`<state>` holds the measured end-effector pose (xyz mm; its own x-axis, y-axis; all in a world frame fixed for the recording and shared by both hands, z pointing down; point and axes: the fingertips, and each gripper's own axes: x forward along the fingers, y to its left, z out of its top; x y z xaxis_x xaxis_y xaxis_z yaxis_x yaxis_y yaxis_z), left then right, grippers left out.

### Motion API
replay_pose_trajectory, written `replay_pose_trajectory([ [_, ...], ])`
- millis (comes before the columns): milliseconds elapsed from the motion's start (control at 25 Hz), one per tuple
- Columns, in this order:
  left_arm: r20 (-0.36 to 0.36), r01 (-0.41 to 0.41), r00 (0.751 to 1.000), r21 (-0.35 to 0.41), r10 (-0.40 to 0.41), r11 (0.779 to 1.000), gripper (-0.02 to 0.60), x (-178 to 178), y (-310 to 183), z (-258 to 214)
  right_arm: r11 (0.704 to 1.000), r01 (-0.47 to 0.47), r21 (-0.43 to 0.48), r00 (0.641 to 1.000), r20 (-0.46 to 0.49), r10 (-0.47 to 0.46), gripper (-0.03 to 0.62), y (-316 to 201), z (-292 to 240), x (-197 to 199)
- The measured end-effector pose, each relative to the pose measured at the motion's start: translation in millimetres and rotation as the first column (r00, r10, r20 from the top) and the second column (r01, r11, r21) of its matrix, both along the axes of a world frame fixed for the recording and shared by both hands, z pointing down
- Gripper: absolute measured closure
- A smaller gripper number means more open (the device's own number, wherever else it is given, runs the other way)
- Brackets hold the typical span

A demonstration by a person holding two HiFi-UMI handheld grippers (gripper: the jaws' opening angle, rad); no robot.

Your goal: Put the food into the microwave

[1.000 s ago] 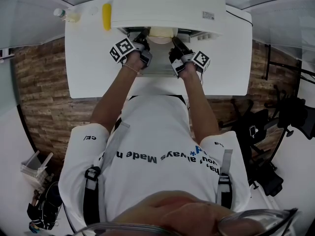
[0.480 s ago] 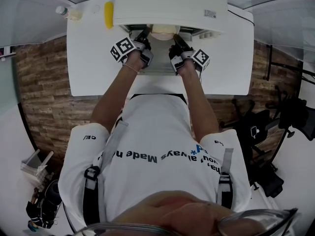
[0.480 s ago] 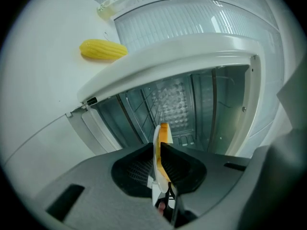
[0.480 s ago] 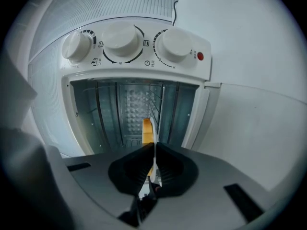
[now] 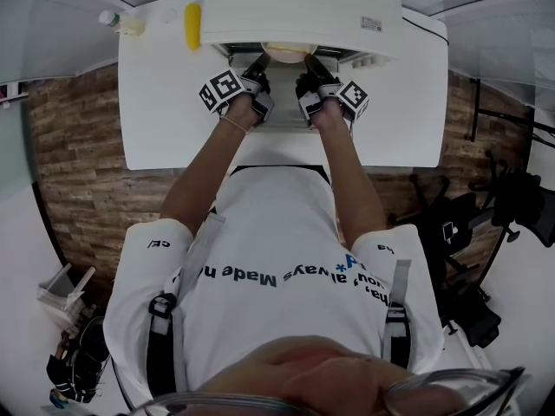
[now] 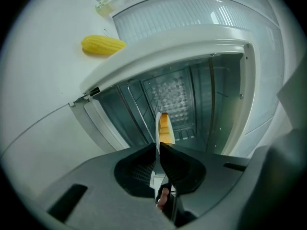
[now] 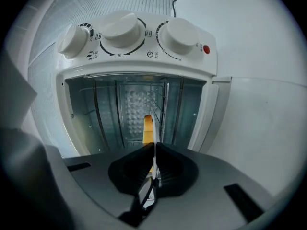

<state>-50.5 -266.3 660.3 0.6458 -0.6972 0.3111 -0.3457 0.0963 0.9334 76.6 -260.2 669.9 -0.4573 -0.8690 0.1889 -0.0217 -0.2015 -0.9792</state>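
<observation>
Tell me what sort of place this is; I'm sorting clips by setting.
Probably a staged test room, not a home kitchen: a small white oven sits on a plain white table, over wood-look flooring, with what look like dark office chairs alongside.

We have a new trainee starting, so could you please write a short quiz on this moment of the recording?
1. True or false: the left gripper and the right gripper are both shut on the plate.
2. What yellow thing lies on the table beside the microwave?
3. How many knobs does the microwave have: A two, B three, C four?
Key: 1 true; 2 the corn; 3 B.
</observation>
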Motion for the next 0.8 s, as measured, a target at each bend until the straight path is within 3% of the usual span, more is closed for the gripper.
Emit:
replay_pose_trajectory([
  [720, -0.056, 0.017, 0.998, -0.034, -0.019, 0.999, 0.561, 16, -14, 5, 1.000, -0.020, -0.022, 0.999, 0.038, 0.021, 0.569, -23, 4, 3],
  [800, -0.065, 0.026, 0.997, -0.038, -0.029, 0.999, 0.561, 16, -15, 6, 1.000, -0.020, -0.018, 0.999, 0.038, 0.021, 0.542, -22, 2, 4],
])
